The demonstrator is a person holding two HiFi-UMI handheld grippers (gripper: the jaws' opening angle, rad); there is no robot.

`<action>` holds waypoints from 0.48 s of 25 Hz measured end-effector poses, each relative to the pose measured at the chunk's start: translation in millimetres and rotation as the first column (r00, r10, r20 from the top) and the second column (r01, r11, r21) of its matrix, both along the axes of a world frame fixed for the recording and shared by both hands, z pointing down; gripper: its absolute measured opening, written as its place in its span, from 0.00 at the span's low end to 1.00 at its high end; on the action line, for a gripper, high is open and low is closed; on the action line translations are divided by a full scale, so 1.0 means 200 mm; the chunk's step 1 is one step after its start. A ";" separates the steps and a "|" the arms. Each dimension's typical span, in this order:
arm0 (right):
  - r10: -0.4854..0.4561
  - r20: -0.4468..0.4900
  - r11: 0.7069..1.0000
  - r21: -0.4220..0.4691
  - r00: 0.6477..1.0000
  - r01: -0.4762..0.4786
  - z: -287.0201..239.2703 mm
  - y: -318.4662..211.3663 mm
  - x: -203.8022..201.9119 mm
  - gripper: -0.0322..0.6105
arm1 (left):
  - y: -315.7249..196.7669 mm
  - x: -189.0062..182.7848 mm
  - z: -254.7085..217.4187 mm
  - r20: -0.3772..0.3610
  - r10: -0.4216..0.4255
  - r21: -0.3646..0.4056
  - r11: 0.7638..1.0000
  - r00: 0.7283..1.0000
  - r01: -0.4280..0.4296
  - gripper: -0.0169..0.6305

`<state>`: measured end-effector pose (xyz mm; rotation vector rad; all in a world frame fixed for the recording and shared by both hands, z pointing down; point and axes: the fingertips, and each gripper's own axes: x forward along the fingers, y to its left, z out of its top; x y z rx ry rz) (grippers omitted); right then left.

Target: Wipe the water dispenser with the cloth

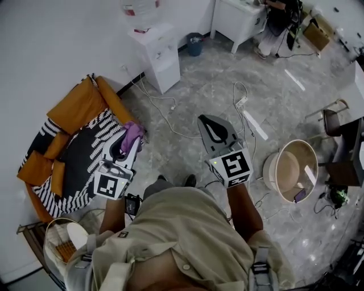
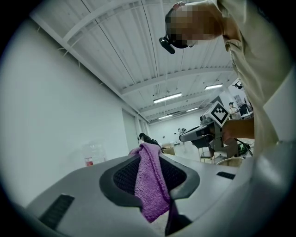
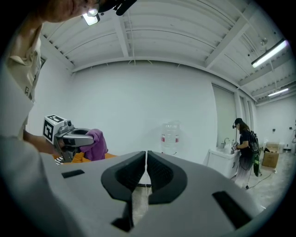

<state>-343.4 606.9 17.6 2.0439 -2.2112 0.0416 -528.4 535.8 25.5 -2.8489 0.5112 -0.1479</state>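
Note:
A white water dispenser (image 1: 157,55) with a clear bottle (image 1: 140,8) on top stands against the far wall; its bottle (image 3: 170,135) shows ahead in the right gripper view. My left gripper (image 1: 128,141) is shut on a purple cloth (image 1: 132,135), which hangs between its jaws (image 2: 150,183). My right gripper (image 1: 211,129) is shut with nothing in it, its jaws pressed together (image 3: 146,167). Both grippers are held above the floor, well short of the dispenser.
An orange and zebra-patterned sofa (image 1: 68,142) lies at left. White cables (image 1: 165,116) trail across the marble floor. A round tub (image 1: 291,170) sits at right, a blue bin (image 1: 194,43) and white cabinet (image 1: 236,20) at the back. A person (image 3: 243,146) stands by a counter.

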 end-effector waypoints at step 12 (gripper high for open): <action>0.102 0.025 0.994 -0.052 0.994 -0.101 0.14 -0.11 0.35 0.09 | -0.21 0.42 0.12 0.024 0.107 -0.051 0.993 0.994 -0.106 0.21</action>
